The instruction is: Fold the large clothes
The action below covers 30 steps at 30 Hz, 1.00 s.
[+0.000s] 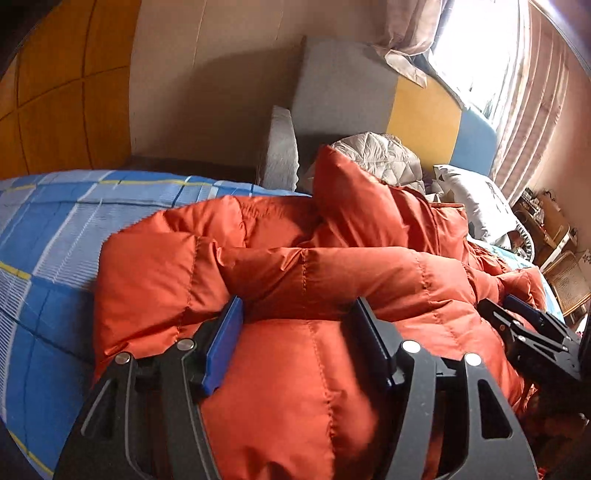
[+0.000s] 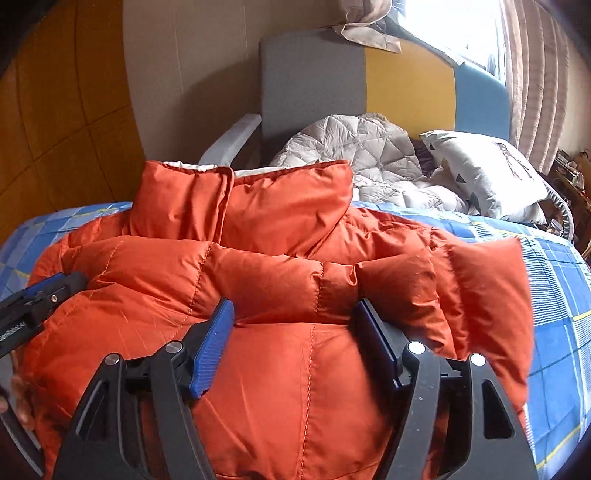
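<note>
My left hand-held gripper [image 1: 295, 317] spread wide over the orange down jacket [image 1: 295, 369], nothing clamped, my right hand-held gripper [image 2: 293, 317] likewise wide and empty, jacket lying on the blue checked bed [image 2: 554, 295], sleeves folded across its front, collar toward the headboard [image 2: 406, 85]

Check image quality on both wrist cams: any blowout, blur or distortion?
Left wrist: window blown out white top right; strong fisheye bending the blue plaid bedsheet; orange puffer jacket slightly soft close to the lens. Right wrist: same window glare, dark vignette in the corners, jacket evenly lit.
</note>
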Tool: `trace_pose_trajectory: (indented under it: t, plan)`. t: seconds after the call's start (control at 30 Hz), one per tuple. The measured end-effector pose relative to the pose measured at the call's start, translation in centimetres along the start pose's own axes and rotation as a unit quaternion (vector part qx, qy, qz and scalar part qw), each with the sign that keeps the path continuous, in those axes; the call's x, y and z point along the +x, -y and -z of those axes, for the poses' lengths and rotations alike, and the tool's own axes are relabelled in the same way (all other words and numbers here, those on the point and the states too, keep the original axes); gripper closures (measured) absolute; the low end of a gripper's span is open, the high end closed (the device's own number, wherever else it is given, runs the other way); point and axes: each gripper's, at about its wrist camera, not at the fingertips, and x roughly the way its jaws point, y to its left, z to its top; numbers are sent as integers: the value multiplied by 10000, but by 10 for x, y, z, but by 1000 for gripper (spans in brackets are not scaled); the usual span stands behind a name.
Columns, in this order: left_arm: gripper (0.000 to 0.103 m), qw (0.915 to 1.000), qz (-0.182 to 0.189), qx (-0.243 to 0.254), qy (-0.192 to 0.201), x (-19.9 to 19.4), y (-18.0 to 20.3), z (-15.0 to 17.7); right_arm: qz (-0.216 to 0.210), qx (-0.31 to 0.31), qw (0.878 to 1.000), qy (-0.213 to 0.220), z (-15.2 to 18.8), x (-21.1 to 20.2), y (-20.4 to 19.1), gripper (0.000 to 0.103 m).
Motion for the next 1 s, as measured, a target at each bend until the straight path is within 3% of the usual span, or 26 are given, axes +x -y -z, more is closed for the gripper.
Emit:
trace_pose_trajectory:
  t: [0.17,0.47,0.53,0.6,0.7,0.83,1.0]
  plan:
    - [42,9997,95,-235,-63,11,-10,5,-112,0,9999,-130,5,17,0,34]
    - [42,9996,-20,-239,-125,13,-9,3,-115,-21,9994,-322,7,26,-3,34]
    - [42,9997,-156,-157,-97,4,-9,4,-151,-2,9994,-322,7,25,-2,33]
    - [42,9996,-248,-105,-125,-3,-15,6,-283,-20,9990,-345,4,21,-1,21]
    - [42,9994,-299,-135,-102,-17,-23,8,-331,-196,9985,-393,-2,8,-9,14]
    - [42,9984,-471,-299,-57,-36,-40,14,-549,-175,9981,-227,-1,-18,-10,14]
    - [45,9965,-768,-314,49,-57,-49,20,-407,-8,9988,-262,6,-28,-1,14]
